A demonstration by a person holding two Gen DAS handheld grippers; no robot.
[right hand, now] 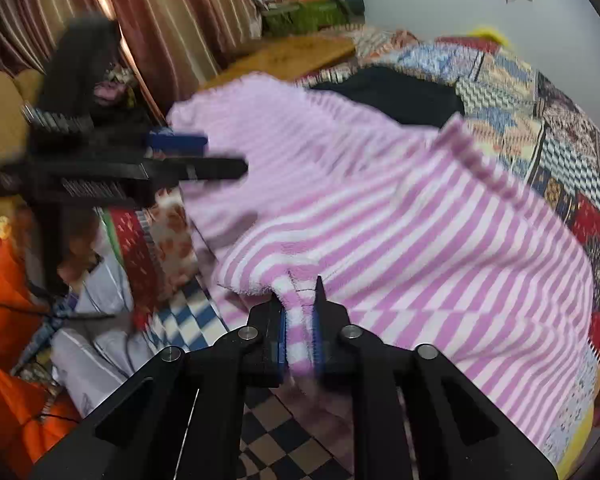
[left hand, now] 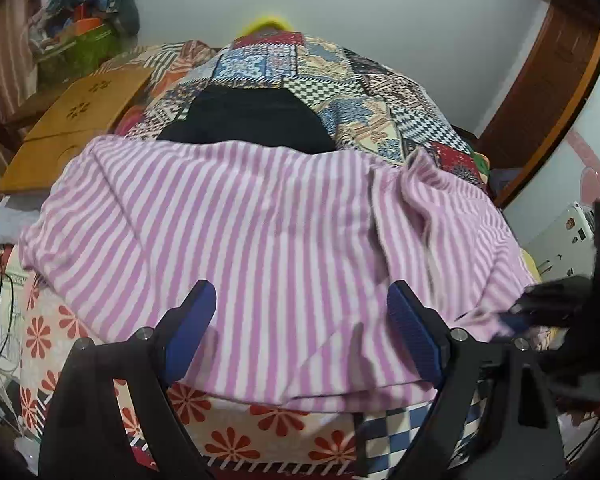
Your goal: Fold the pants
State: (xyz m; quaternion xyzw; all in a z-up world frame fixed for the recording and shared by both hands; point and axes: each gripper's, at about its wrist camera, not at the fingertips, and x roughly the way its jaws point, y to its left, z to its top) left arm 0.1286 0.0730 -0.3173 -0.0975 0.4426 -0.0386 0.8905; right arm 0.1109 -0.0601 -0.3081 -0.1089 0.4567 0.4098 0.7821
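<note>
Pink-and-white striped fleece pants (left hand: 240,232) lie spread across a patchwork bedspread (left hand: 340,80). In the left wrist view my left gripper (left hand: 300,300) hovers over the near part of the pants, jaws wide apart, blue pads (left hand: 198,316) clear of the cloth. My right gripper (left hand: 540,308) shows blurred at the right edge there. In the right wrist view my right gripper (right hand: 300,312) is shut on a pinched fold at the near edge of the pants (right hand: 420,248). The left gripper (right hand: 204,156) reaches in from the left, open above the cloth.
A black garment (left hand: 248,120) lies on the bed beyond the pants. A wooden board (left hand: 76,120) leans at the bed's left, with a heap of clutter (left hand: 88,20) behind it. Curtains (right hand: 148,20) hang at the left. A wooden door (left hand: 540,100) stands right. Orange cloth (right hand: 4,320) and cables lie beside the bed.
</note>
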